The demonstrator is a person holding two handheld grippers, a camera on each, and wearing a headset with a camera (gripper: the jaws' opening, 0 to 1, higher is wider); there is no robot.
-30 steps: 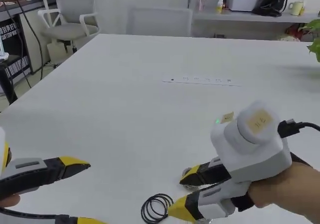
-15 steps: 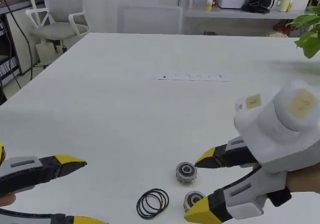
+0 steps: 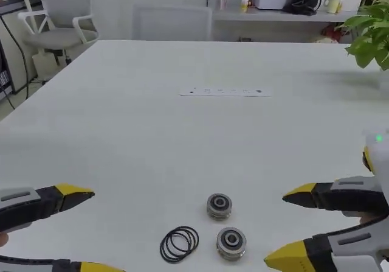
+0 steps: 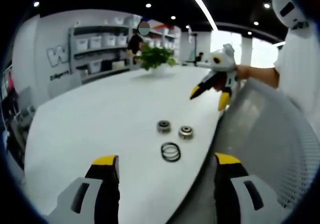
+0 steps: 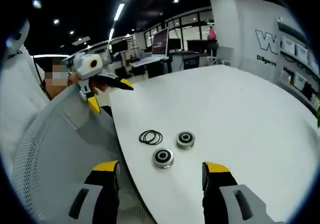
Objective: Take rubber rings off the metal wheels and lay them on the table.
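Head view: the left gripper reaches in from the lower left by the table's near edge. Its yellow-tipped jaws are spread wide, with nothing between them and touching nothing. The right gripper comes in from the lower right, its jaws likewise wide apart and empty, both tips clear of the work.

Between the two grippers, close to the near edge of the white table, lie two metal wheels. One sits a little farther in; the other is nearer the edge, close to the first but apart from it. A small stack of black rubber rings lies flat on the table just left of the nearer wheel. Whether either wheel still carries a ring cannot be made out.

In the left gripper view its own jaws rise far apart and bare, with the rings ahead of them and the wheels beyond. In the right gripper view the jaws stand equally wide and hold nothing, with the nearer wheel just ahead by the table edge.
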